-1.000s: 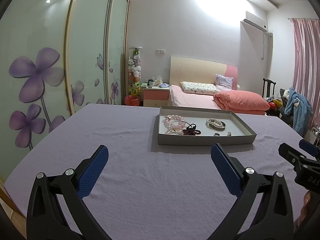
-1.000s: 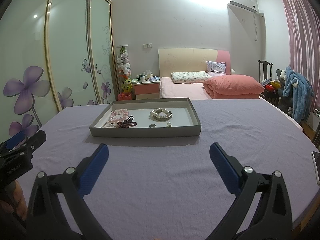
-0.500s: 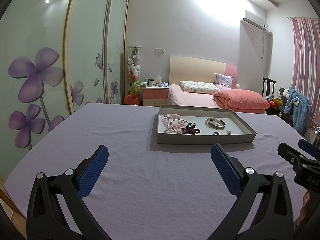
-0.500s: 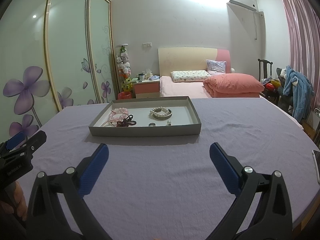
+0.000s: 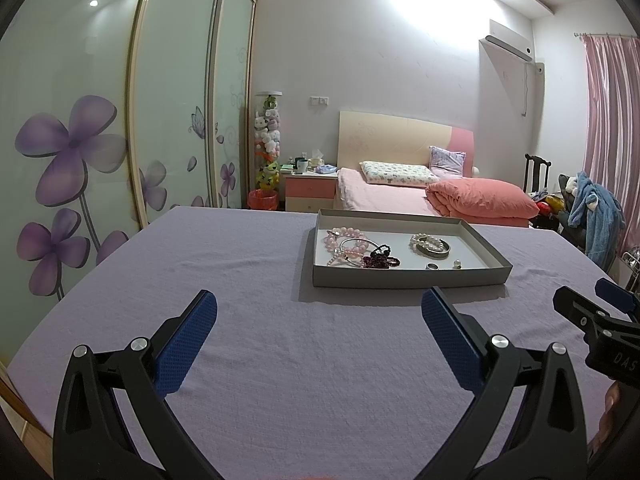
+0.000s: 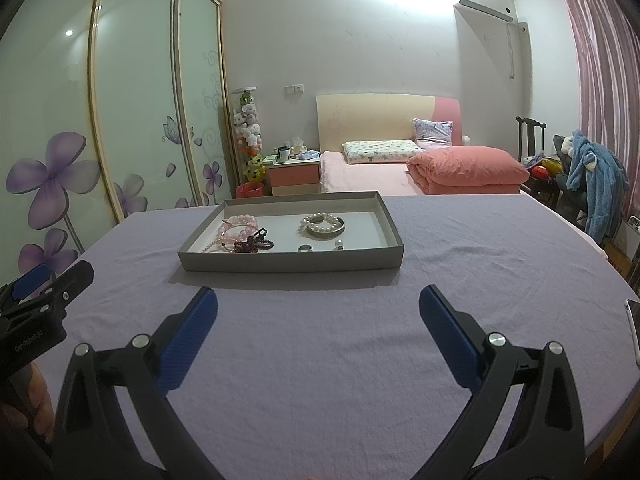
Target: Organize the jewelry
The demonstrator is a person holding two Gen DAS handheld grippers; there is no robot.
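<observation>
1. A shallow grey tray (image 5: pixel 408 278) with a white floor sits on the table (image 5: pixel 248 264), which is covered in a lavender cloth; all the jewelry lies inside the tray.
2. At the tray's left end, a pink bead bracelet (image 5: pixel 347 236) lies tangled with a thin silver bangle (image 5: pixel 357 245) and a string of small pale pink beads (image 5: pixel 340 261).
3. A dark maroon bead strand (image 5: pixel 382 258) touches that pink cluster on its right side.
4. Nearer the middle of the tray, a white pearl bracelet (image 5: pixel 426 240) rests against a wide silver bangle (image 5: pixel 437 251).
5. Close to the tray's near wall lie a small silver ring (image 5: pixel 432 267) and, just beside it, a pearl earring (image 5: pixel 457 265), apart from the bracelets.
6. The left tool (image 5: pixel 319 316) hovers over the cloth short of the tray, its blue pads spread wide and holding nothing.
7. The right tool (image 6: pixel 318 314) also hangs over the cloth before the tray, spread wide and empty; in the left wrist view it shows at the right edge (image 5: pixel 600 320).
8. Behind the table stand a bed (image 5: pixel 404 196) with a pink quilt (image 5: pixel 480 198), a pink nightstand (image 5: pixel 312 188), and a wardrobe (image 5: pixel 120 120) with purple flower panels.
</observation>
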